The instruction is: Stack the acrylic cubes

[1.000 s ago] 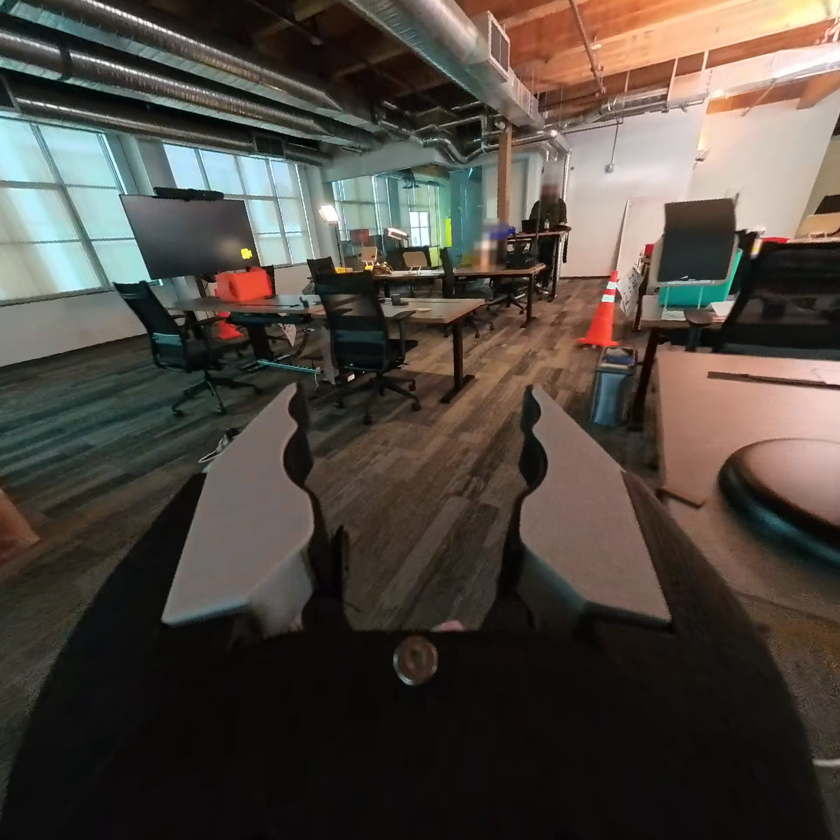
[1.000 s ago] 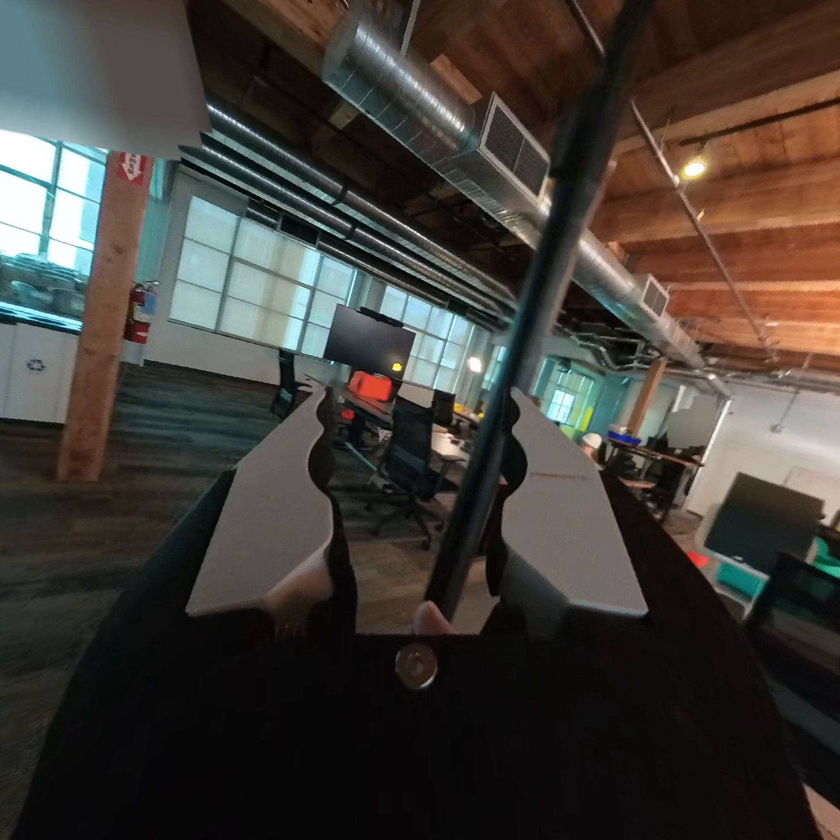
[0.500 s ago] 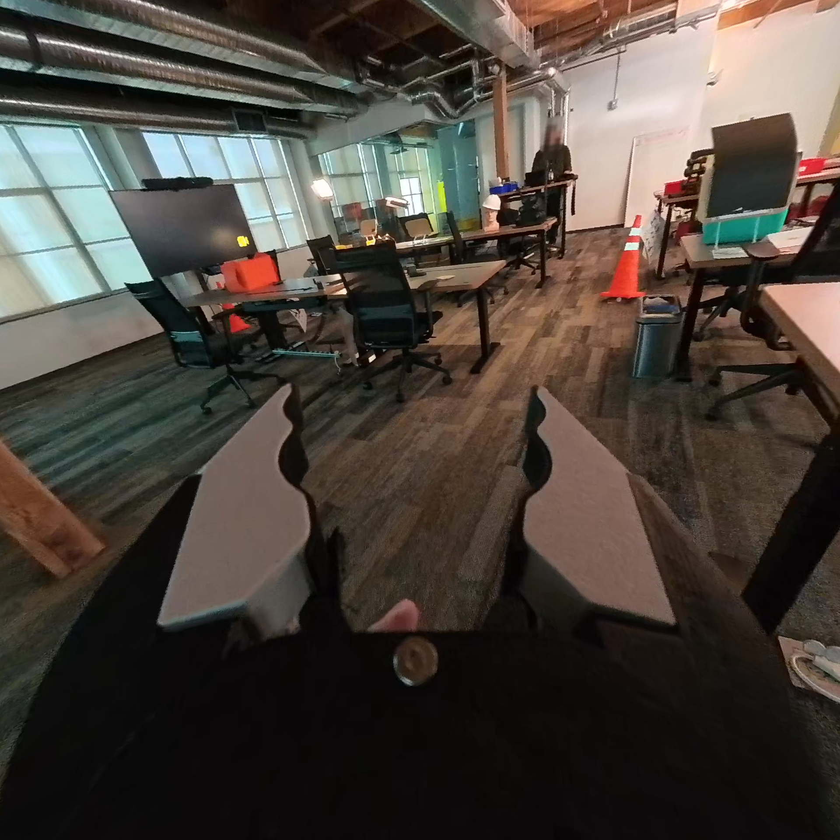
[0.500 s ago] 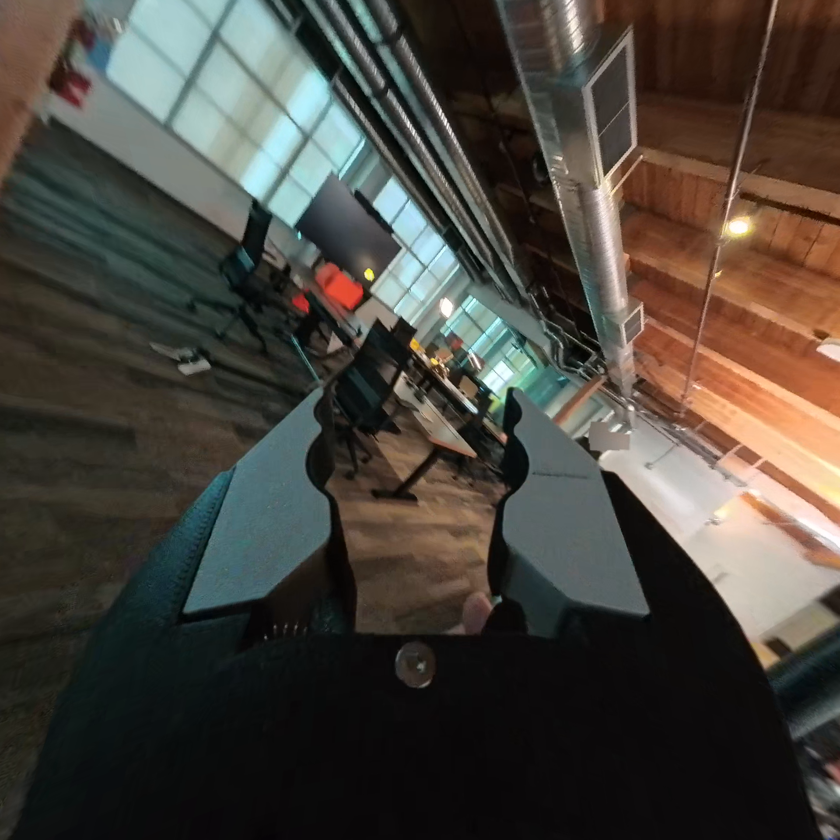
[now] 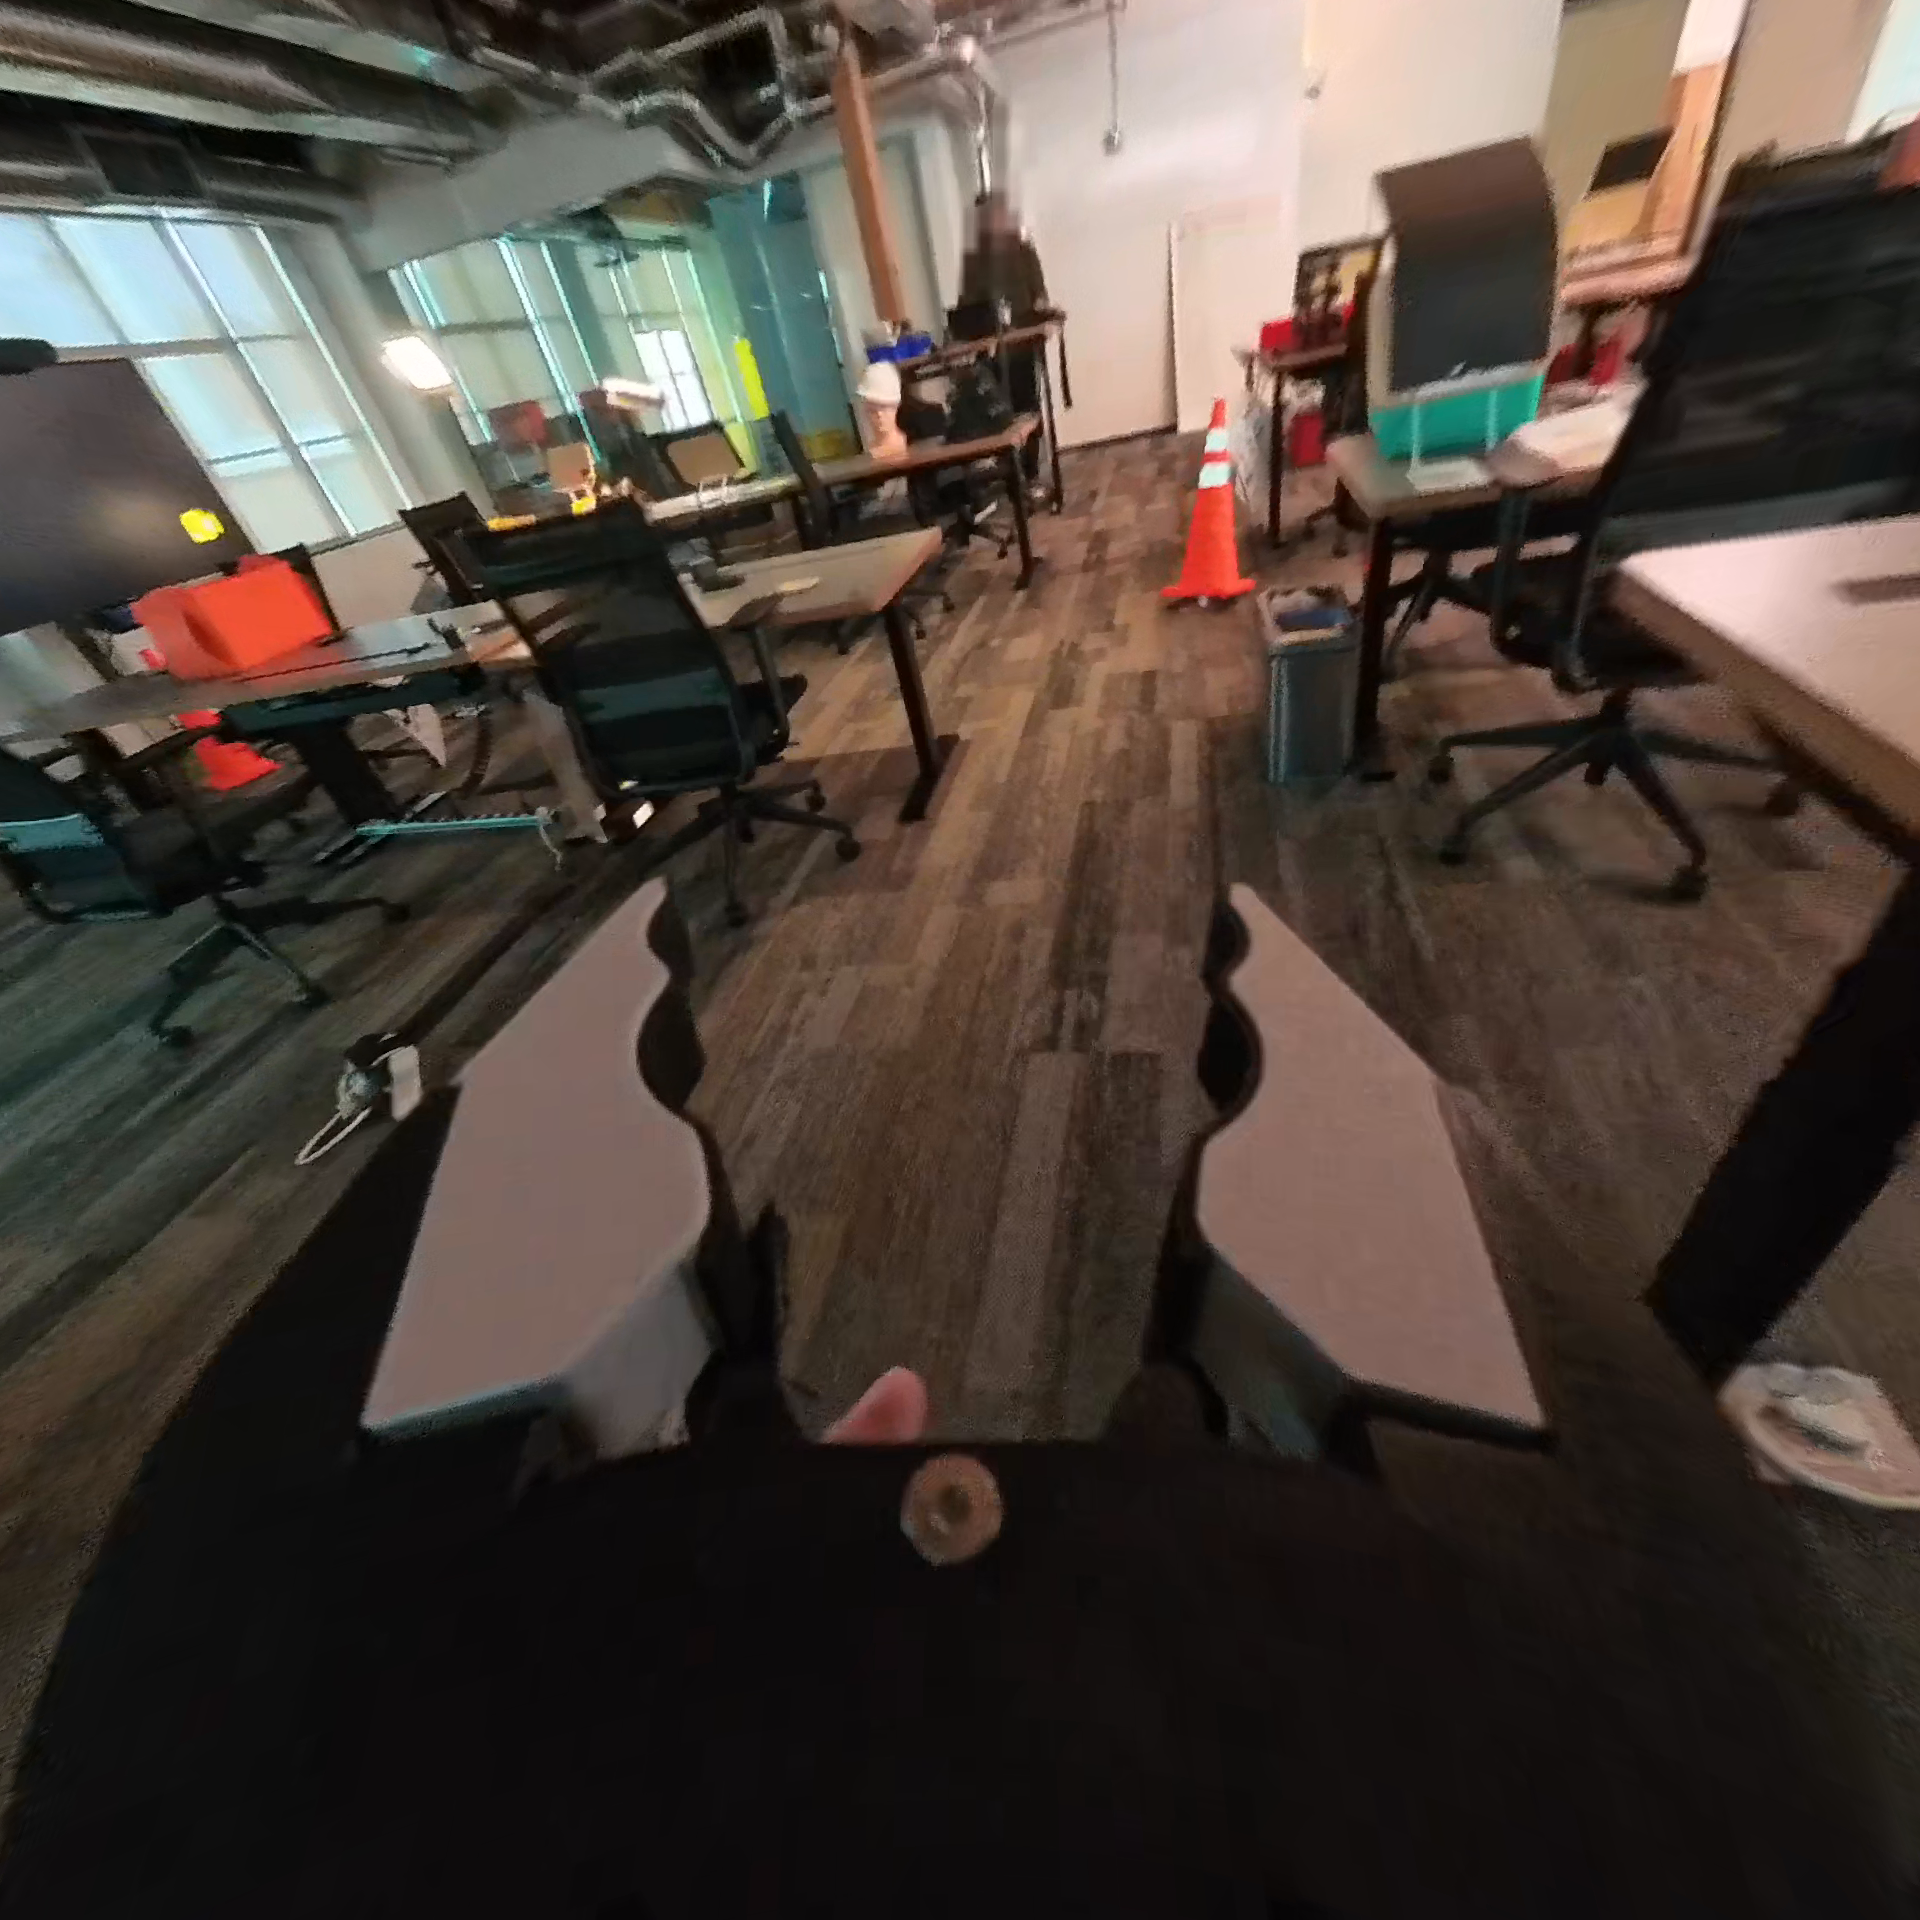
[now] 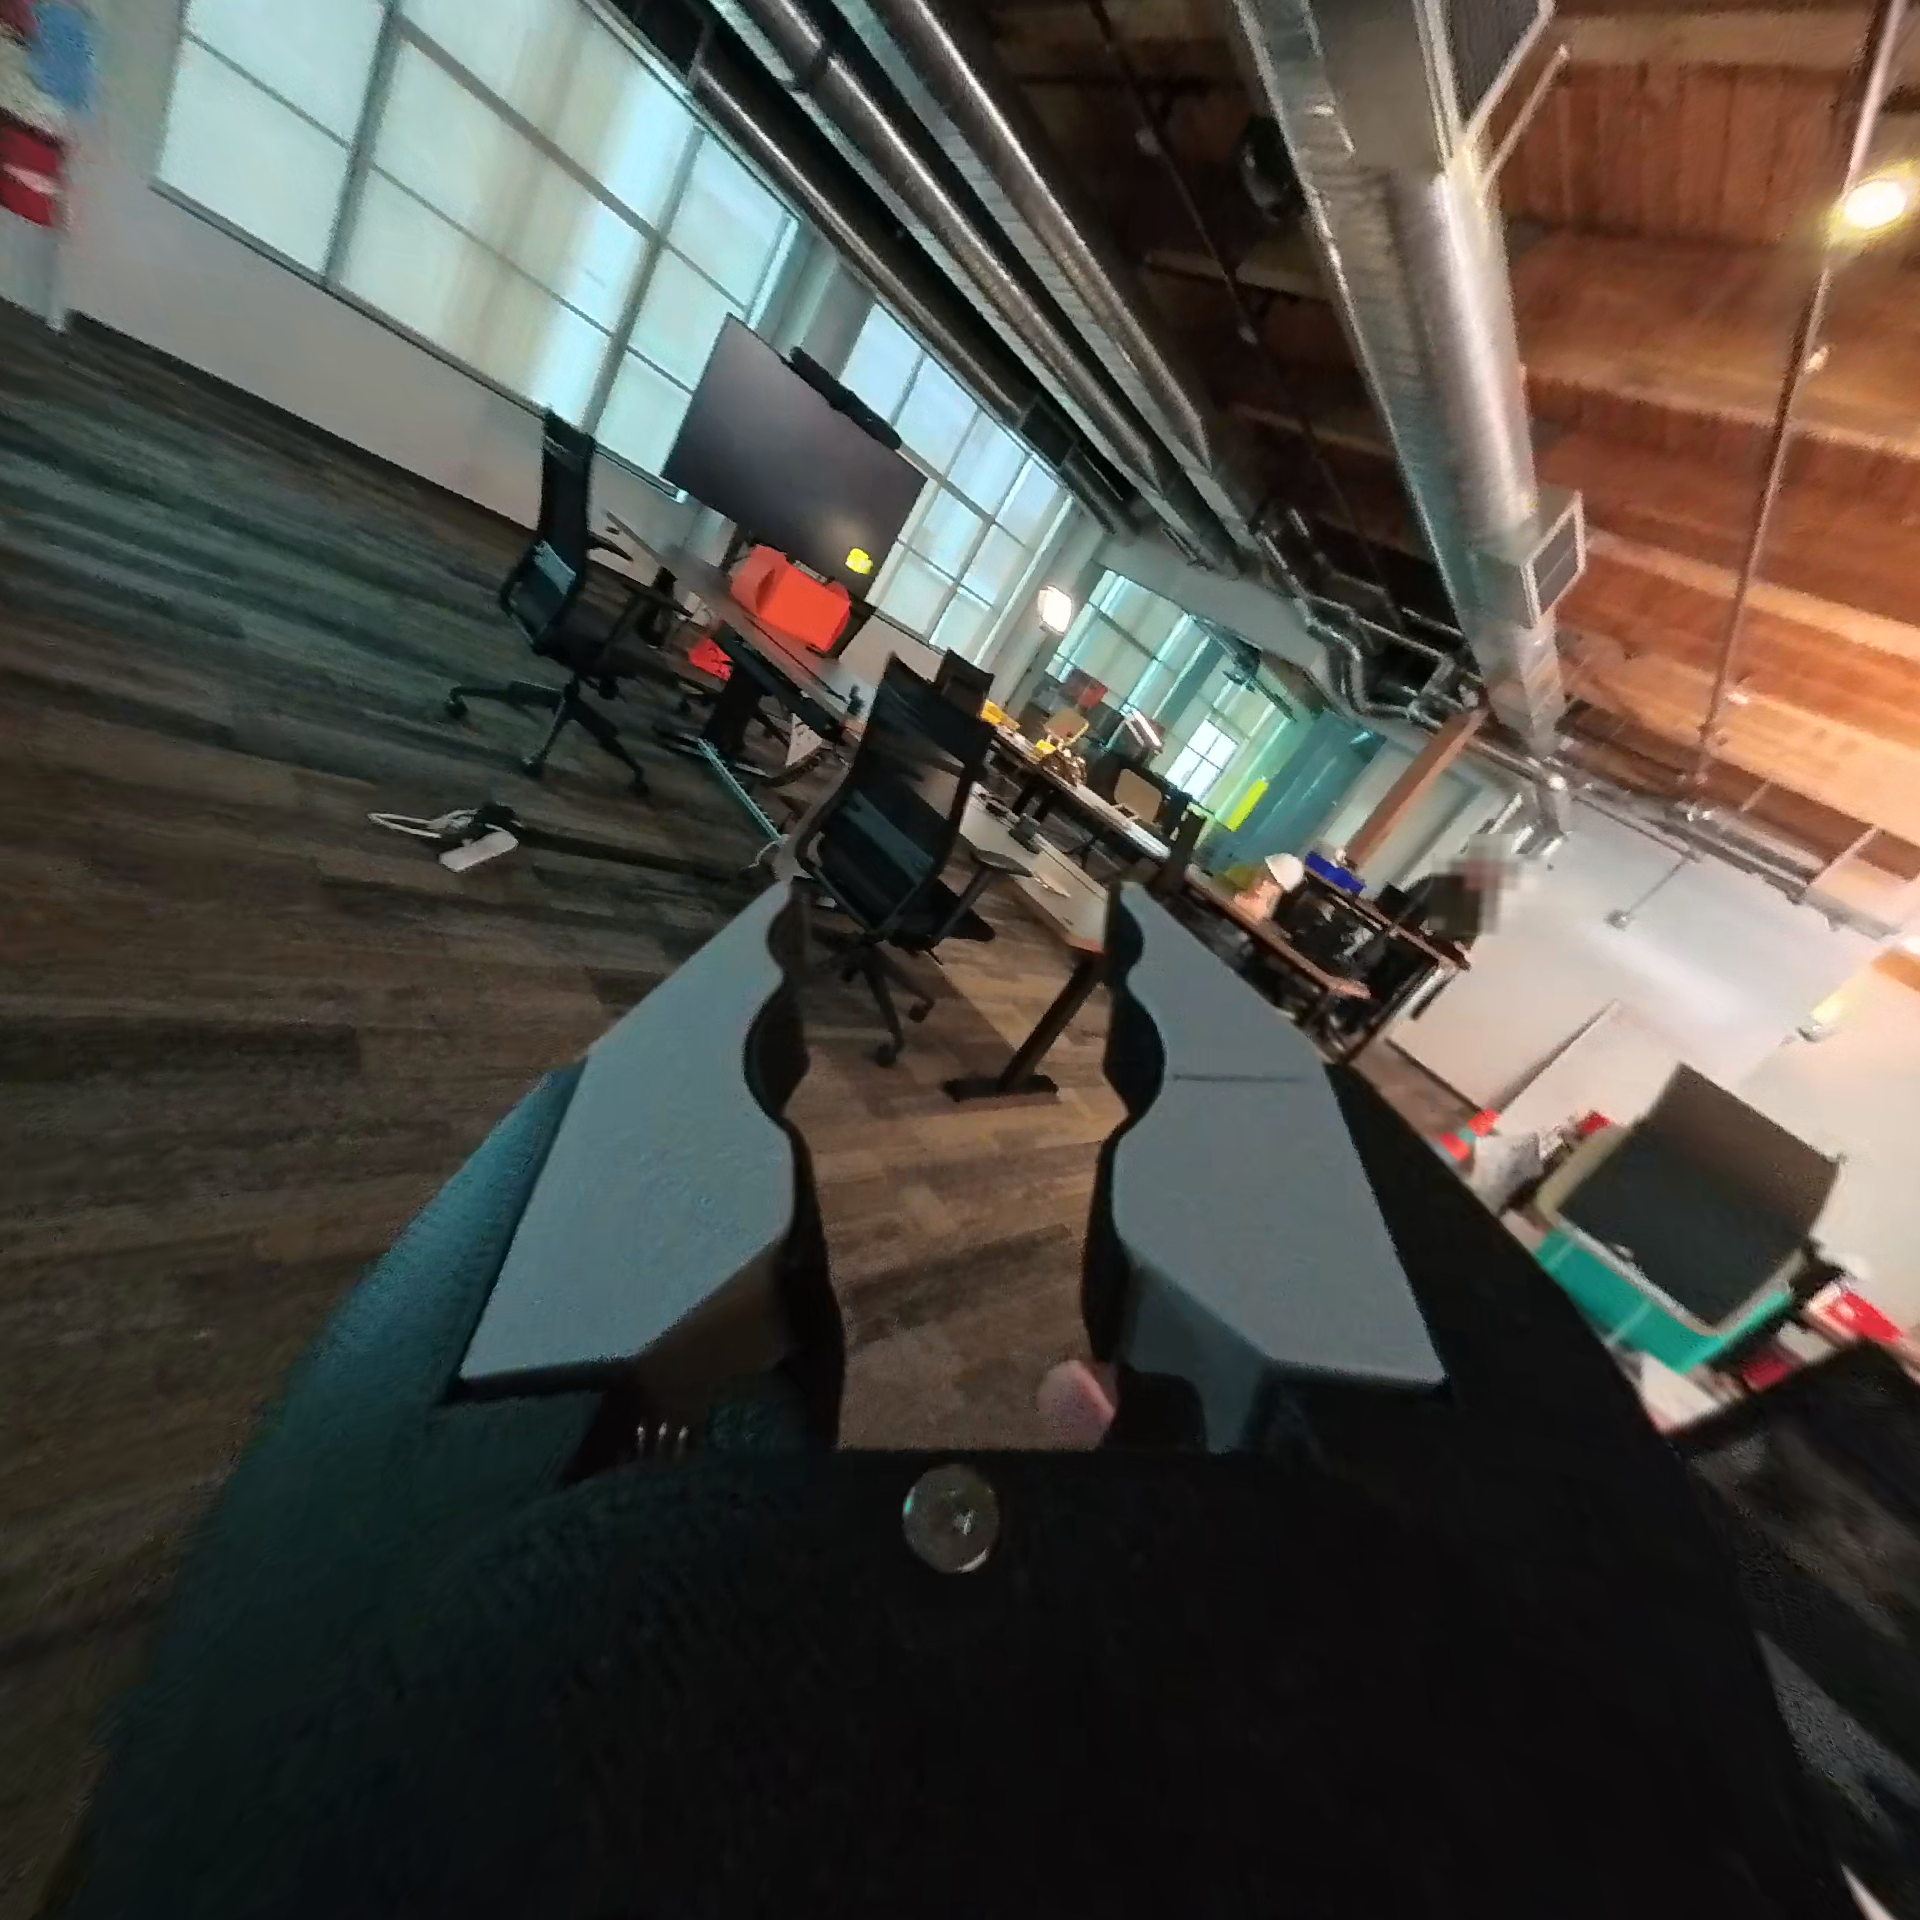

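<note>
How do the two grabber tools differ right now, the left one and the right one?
The left gripper has its fingers spread wide; the right gripper has its fingers closer together. The left gripper's view sits level, angled down at the floor; the right gripper's view is tilted sideways, taking in the ceiling ducts. Both hold nothing.

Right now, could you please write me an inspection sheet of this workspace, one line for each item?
Surface: wood-pattern plank floor; pale desk top at right edge.
Job's things: nothing seen.
Clutter: orange traffic cone; grey waste bin; orange box on a desk; black mesh office chair.
Grippers: left gripper open, nothing between its fingers; right gripper open but narrower, also holding nothing.
Cables: white power strip with cord on the floor.
Surroundings: large dark screen, windows, exposed silver ducts, a person far off.
</note>
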Demonstrator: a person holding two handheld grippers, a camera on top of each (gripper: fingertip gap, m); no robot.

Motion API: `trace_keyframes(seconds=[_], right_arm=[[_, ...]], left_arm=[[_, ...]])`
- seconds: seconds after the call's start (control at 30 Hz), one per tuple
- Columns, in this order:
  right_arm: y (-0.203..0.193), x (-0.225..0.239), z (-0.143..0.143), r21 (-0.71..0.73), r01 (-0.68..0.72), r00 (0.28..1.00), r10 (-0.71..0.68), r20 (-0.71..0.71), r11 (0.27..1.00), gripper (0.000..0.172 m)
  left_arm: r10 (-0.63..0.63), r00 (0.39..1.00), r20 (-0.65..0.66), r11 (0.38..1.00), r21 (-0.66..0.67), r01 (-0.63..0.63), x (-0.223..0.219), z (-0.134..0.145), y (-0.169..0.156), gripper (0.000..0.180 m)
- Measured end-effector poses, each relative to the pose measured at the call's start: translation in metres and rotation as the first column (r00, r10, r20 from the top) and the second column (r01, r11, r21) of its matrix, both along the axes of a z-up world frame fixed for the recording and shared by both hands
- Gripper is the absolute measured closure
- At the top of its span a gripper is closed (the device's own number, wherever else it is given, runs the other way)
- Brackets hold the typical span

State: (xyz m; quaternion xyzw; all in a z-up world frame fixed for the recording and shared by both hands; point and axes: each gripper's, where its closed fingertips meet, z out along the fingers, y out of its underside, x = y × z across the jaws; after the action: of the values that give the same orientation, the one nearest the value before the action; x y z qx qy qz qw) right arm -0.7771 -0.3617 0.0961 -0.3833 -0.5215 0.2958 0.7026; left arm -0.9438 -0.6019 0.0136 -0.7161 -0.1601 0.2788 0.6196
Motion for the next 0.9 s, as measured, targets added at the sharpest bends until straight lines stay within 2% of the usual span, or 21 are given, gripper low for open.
trace_keyframes(seconds=[0.1, 0.2, 0.33, 0.5, 0.63, 0.77, 0.9], right_arm=[[0.05, -0.047, -0.012, -0.111, 0.039, 0.999, -0.037, 0.015, 0.993, 0.129], [0.096, -0.084, -0.026, -0.262, 0.054, 0.997, -0.04, 0.059, 0.964, 0.131], [0.148, -0.111, -0.044, -0.362, 0.102, 0.993, -0.075, 0.088, 0.927, 0.133], [0.2, -0.138, -0.073, -0.394, 0.182, 0.978, -0.122, 0.171, 0.901, 0.134], [0.241, -0.164, -0.099, -0.444, 0.255, 0.963, -0.188, 0.191, 0.859, 0.135], [0.285, -0.195, -0.123, -0.483, 0.36, 0.933, -0.29, 0.216, 0.799, 0.136], [0.322, -0.218, -0.13, -0.535, 0.465, 0.884, -0.402, 0.238, 0.705, 0.136]], left_arm=[[0.056, 0.998, 0.041, 0.992, -0.112, -0.051, -0.061, -0.013, 0.048, 0.1], [0.057, 0.992, 0.112, 0.978, -0.205, -0.033, -0.113, -0.027, 0.104, 0.099], [0.107, 0.991, 0.076, 0.966, -0.245, -0.086, -0.18, -0.041, 0.17, 0.106], [0.02, 0.988, 0.151, 0.951, -0.307, 0.028, -0.232, -0.083, 0.269, 0.109], [-0.087, 0.991, 0.1, 0.939, -0.324, 0.115, -0.273, -0.11, 0.351, 0.119], [-0.208, 0.972, 0.106, 0.889, -0.394, 0.233, -0.309, -0.145, 0.432, 0.12], [-0.338, 0.925, 0.174, 0.795, -0.473, 0.38, -0.334, -0.163, 0.511, 0.12]])
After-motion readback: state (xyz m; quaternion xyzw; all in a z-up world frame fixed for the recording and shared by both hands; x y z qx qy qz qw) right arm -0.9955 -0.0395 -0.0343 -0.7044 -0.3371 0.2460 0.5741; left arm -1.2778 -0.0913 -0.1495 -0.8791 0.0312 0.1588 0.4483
